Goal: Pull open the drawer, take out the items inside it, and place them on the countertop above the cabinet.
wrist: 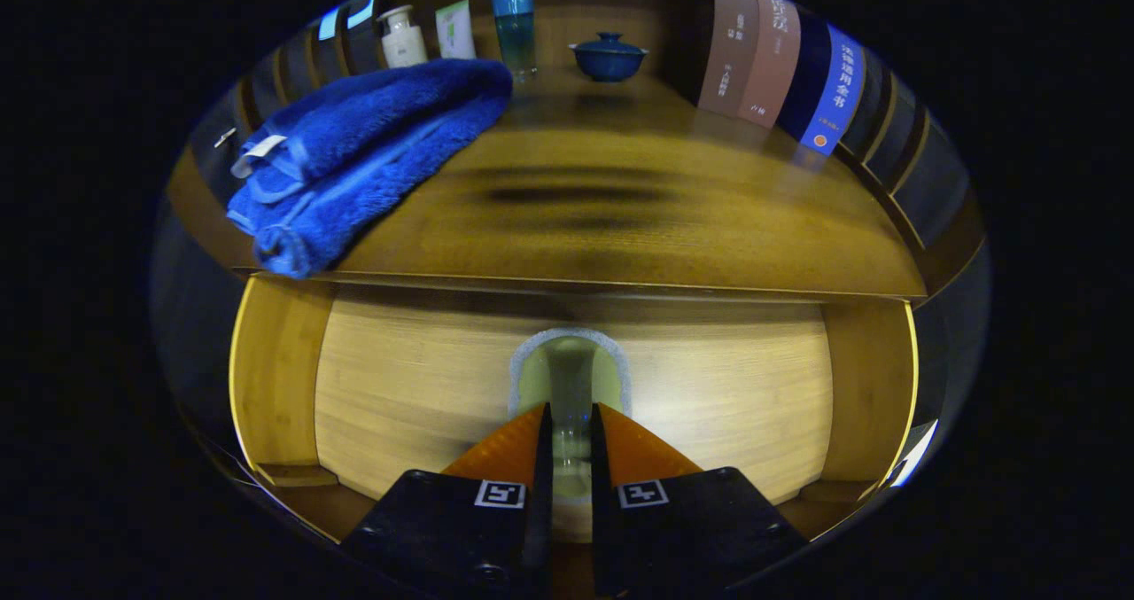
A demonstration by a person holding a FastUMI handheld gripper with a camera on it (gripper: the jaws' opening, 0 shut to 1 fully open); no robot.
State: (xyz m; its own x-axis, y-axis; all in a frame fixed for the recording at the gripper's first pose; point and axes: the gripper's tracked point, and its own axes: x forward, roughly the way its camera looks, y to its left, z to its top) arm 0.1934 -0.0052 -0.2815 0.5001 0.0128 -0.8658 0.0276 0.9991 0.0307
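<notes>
The wooden drawer (416, 378) stands pulled open below the countertop (638, 228), and I look down onto its pale floor and side walls. A green, sponge-like item with a grey-white rim (567, 356) lies in the middle of the drawer. My gripper (569, 414) is shut on it, both fingers pressing its near part into a narrow crease. Its far rounded end sticks out just beyond the fingertips. A folded blue towel (363, 148) lies on the left part of the countertop, reaching its front edge.
Along the back of the countertop stand a white bottle (403, 37), a pale green tube (455, 29), a blue glass (515, 28) and a blue lidded bowl (609, 55). A row of books (780, 64) stands at the right. Bare wood lies between towel and books.
</notes>
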